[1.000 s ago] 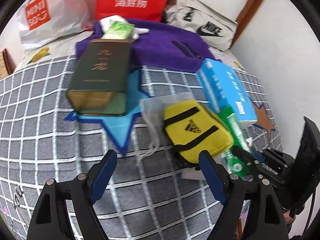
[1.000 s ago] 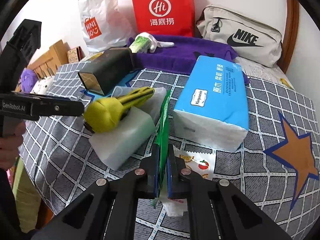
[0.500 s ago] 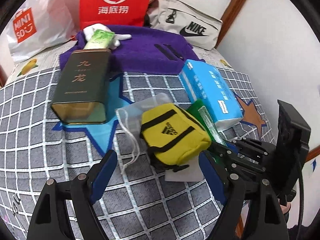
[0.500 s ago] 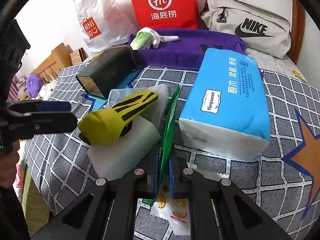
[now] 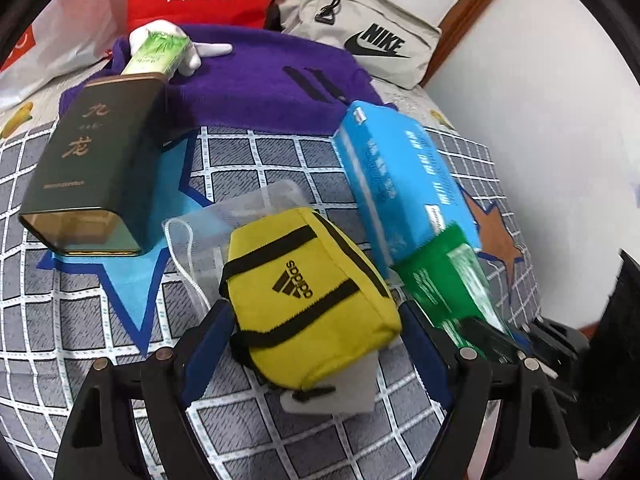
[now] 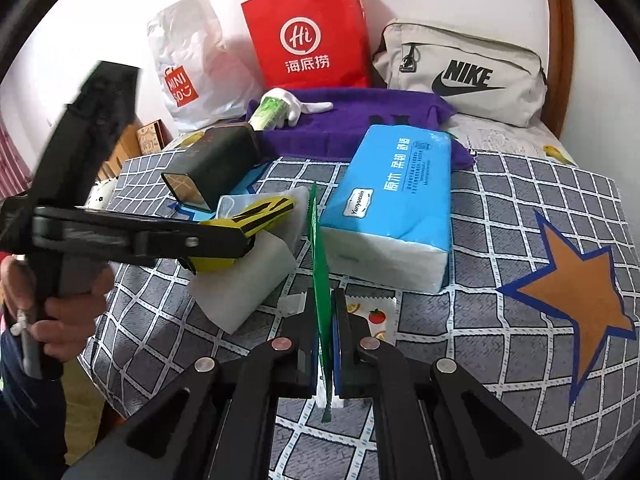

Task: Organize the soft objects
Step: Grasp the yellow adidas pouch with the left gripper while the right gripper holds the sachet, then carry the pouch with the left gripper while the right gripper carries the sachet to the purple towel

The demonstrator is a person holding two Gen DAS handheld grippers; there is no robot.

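A yellow Adidas pouch [image 5: 308,296] lies on a white foam block [image 5: 336,388] on the grey checked bed. My left gripper [image 5: 316,332] is open, its blue-padded fingers on either side of the pouch; whether they touch it I cannot tell. The pouch also shows in the right wrist view [image 6: 260,216], with the left gripper [image 6: 224,244] at its near end. My right gripper [image 6: 326,320] is shut on a flat green packet [image 6: 320,264], held upright on edge. The packet [image 5: 444,276] shows beside the pouch. A blue tissue pack [image 6: 392,204] lies right of it.
A dark green tin box [image 5: 92,176] lies at the left. A purple towel [image 5: 256,84] with a white glove and green tissue pack [image 5: 156,54] lies behind. A red bag [image 6: 308,32], white Miniso bag [image 6: 184,64] and beige Nike bag [image 6: 464,72] stand at the wall.
My left gripper has moved forward until its open fingers flank the yellow pouch. My right gripper still holds the green packet and has lifted it slightly.
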